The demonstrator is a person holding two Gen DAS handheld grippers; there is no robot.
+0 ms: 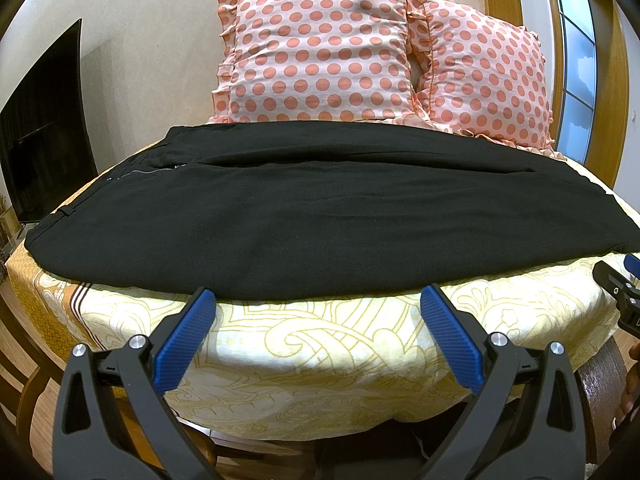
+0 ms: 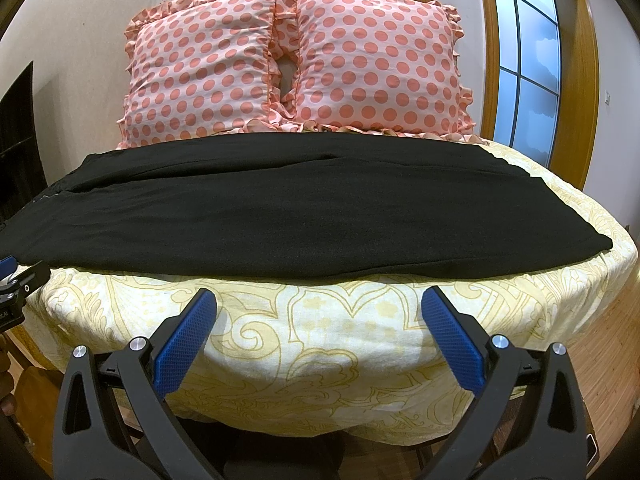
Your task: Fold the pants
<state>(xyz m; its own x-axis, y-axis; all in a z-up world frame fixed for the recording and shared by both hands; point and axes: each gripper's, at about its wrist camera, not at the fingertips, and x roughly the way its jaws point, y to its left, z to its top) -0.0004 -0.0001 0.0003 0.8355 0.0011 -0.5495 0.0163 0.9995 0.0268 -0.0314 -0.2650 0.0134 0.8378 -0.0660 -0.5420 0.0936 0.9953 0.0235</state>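
Note:
Black pants (image 1: 320, 216) lie flat across the bed, waistband with zipper at the left, leg hems at the right; they also show in the right wrist view (image 2: 280, 216). My left gripper (image 1: 318, 300) is open and empty, its blue pads just short of the pants' near edge. My right gripper (image 2: 319, 300) is open and empty, a little before the near edge, toward the leg end. The right gripper also shows at the right edge of the left wrist view (image 1: 624, 292). The left gripper shows at the left edge of the right wrist view (image 2: 16, 284).
The bed has a yellow patterned sheet (image 1: 320, 360) with its front edge just below the grippers. Two pink polka-dot pillows (image 1: 320, 52) lean on the wall behind the pants. A dark TV screen (image 1: 44, 140) stands left; a window (image 2: 524, 68) is at right.

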